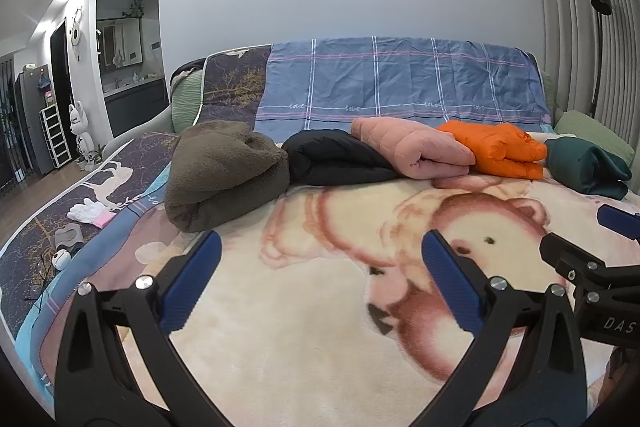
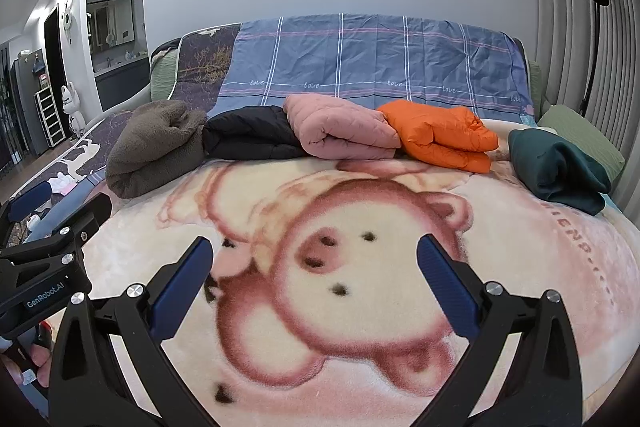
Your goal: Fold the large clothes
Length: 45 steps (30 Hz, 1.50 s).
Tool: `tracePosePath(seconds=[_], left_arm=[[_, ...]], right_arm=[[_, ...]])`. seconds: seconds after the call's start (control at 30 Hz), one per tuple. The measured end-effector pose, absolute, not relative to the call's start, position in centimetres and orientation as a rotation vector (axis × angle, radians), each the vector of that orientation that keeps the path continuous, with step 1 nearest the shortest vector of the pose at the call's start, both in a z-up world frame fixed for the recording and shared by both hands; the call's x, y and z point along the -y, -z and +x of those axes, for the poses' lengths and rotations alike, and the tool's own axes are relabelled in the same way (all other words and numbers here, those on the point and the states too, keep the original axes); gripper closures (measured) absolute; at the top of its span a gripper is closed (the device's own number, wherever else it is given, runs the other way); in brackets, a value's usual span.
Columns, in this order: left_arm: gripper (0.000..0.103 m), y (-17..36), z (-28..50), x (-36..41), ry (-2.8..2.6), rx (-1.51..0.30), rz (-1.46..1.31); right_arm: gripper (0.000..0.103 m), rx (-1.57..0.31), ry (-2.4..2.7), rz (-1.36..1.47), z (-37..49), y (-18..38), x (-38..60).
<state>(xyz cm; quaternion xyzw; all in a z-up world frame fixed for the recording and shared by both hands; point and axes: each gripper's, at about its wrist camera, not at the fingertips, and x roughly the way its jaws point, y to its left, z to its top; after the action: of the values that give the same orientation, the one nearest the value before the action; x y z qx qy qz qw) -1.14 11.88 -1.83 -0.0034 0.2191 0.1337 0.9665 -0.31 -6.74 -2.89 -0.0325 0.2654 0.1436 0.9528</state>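
Observation:
Several folded garments lie in a row across the far side of the bed: a brown fleece (image 1: 224, 175) (image 2: 154, 147), a black jacket (image 1: 336, 157) (image 2: 250, 137), a pink quilted jacket (image 1: 412, 147) (image 2: 340, 127), an orange puffer jacket (image 1: 496, 147) (image 2: 440, 135) and a dark green garment (image 1: 588, 167) (image 2: 560, 167). My left gripper (image 1: 320, 247) is open and empty above the cream pig-print blanket (image 1: 304, 307) (image 2: 320, 307). My right gripper (image 2: 314, 247) is open and empty beside it, well short of the clothes.
A blue plaid sheet (image 1: 392, 79) (image 2: 372, 55) drapes over the headboard. White gloves (image 1: 86, 213) and small items lie on the bed's left edge. A green pillow (image 2: 580, 131) sits at the right by a curtain and a floor lamp (image 1: 600, 27).

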Motion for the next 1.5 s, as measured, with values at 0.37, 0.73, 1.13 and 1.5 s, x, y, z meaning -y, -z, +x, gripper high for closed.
tracePosePath(seconds=[0.37,0.73,1.13,1.5], left_arm=[[0.002,1.92,-0.81,-11.81,-0.26,-0.456,0.001],[0.002,2.22,-0.68,-11.82,-0.252,-0.473,0.009],[0.002,2.42,-0.42,-12.02,-0.245,-0.485,0.007],[0.002,2.45,-0.41,-12.08,-0.245,-0.485,0.006]], right_arm=[[0.001,-0.549,-0.283,-0.059,0.04,3.32,7.06],[0.001,-0.553,-0.284,-0.058,0.03,3.47,7.15],[0.001,-0.553,-0.284,-0.059,0.0,3.41,7.13],[0.001,-0.555,-0.285,-0.062,-0.06,3.52,7.21]])
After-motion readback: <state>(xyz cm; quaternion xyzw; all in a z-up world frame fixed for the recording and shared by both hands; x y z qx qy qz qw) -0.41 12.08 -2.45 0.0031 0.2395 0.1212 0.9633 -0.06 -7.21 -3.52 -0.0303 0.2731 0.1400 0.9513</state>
